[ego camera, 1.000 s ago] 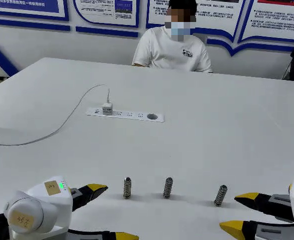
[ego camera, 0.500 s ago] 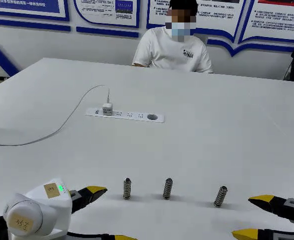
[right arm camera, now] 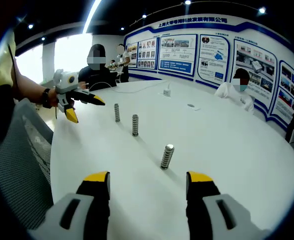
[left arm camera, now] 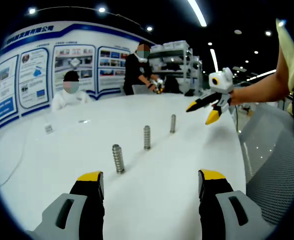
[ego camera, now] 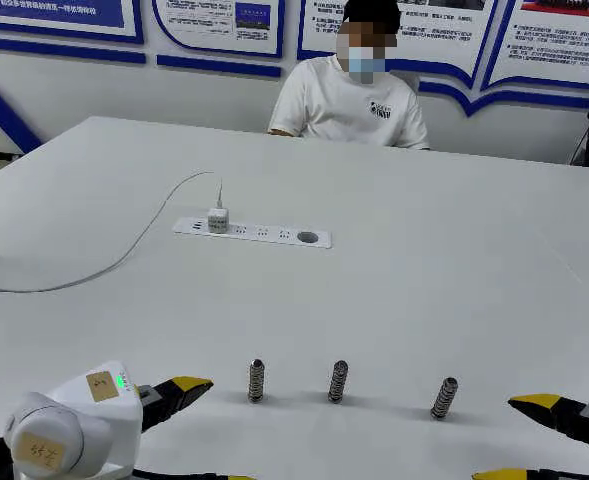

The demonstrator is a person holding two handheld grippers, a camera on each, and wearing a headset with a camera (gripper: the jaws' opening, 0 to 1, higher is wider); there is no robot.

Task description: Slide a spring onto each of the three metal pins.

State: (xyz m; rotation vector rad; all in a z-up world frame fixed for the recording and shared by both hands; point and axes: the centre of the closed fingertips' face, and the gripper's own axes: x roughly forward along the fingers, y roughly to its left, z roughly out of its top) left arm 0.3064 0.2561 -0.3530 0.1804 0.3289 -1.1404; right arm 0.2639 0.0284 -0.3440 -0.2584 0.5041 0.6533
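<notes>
Three upright metal pins stand in a row near the table's front edge, each with a coiled spring around it: left pin (ego camera: 256, 380), middle pin (ego camera: 338, 381), right pin (ego camera: 444, 397). My left gripper (ego camera: 209, 432) sits open at the bottom left, apart from the left pin, with nothing between its yellow-tipped jaws. My right gripper (ego camera: 514, 440) is open and holds nothing at the bottom right, short of the right pin. In the left gripper view my left gripper (left arm camera: 150, 176) faces the pin row (left arm camera: 118, 158). In the right gripper view my right gripper (right arm camera: 147, 177) faces the nearest pin (right arm camera: 166, 156).
A white power strip (ego camera: 251, 231) with a plugged charger (ego camera: 217, 219) and a grey cable (ego camera: 124, 255) lies mid-table. A person (ego camera: 349, 95) sits at the far side. Wide bare white tabletop (ego camera: 454, 280) lies between the pins and the strip.
My right gripper has drawn back to the right and down, away from the right pin. The left gripper has sunk slightly. The pins and springs have not moved.
</notes>
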